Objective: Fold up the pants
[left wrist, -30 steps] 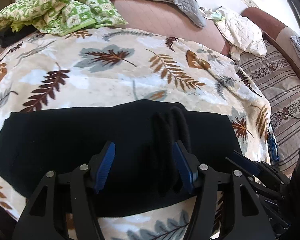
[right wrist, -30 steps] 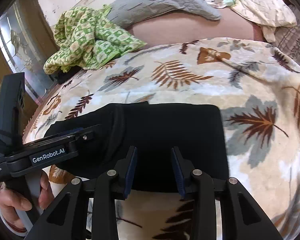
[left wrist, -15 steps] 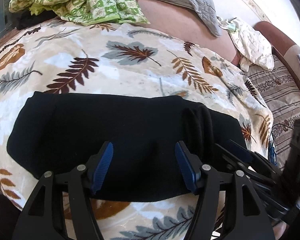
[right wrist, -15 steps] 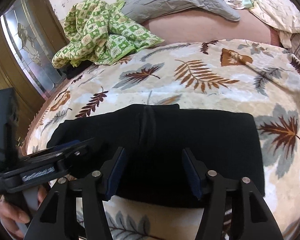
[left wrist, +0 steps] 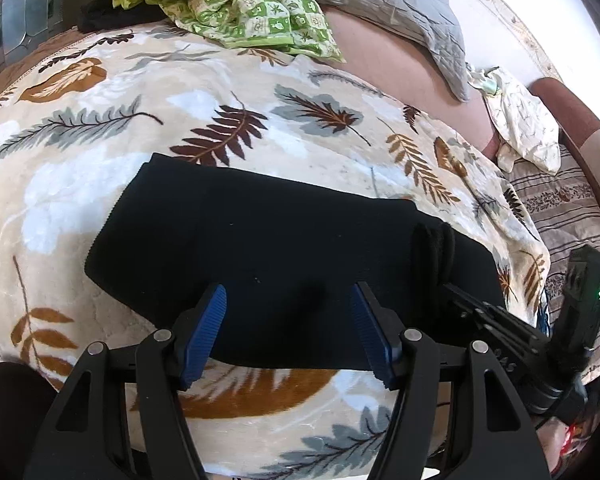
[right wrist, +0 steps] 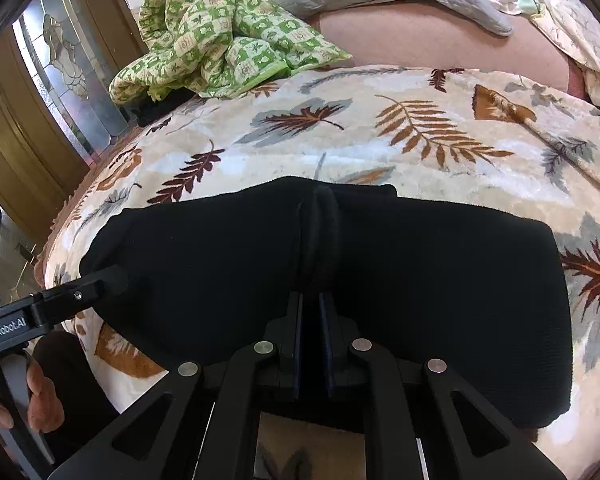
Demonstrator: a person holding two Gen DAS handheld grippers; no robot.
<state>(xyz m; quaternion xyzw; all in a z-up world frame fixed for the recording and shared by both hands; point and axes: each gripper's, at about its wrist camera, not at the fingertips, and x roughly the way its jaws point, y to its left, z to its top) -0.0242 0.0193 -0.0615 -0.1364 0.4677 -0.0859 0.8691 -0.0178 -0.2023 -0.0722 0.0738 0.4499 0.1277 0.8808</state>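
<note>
Leaf-print blanket (left wrist: 100, 184) covers bed, green checkered cloth (left wrist: 236, 4) at far side. Black pants (left wrist: 284, 256) lie partly folded, long axis left-right, just ahead of both grippers. Left gripper (left wrist: 290, 334) wide, empty, over near edge. Right gripper (right wrist: 311, 344) pinched narrow at raised ridge (fabric between fingers hard to confirm). Near hem hidden.

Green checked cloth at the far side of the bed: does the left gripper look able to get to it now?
Probably yes: the left gripper is open over the black folded pants, with only bare leaf-print blanket between it and the green checked cloth.
</note>
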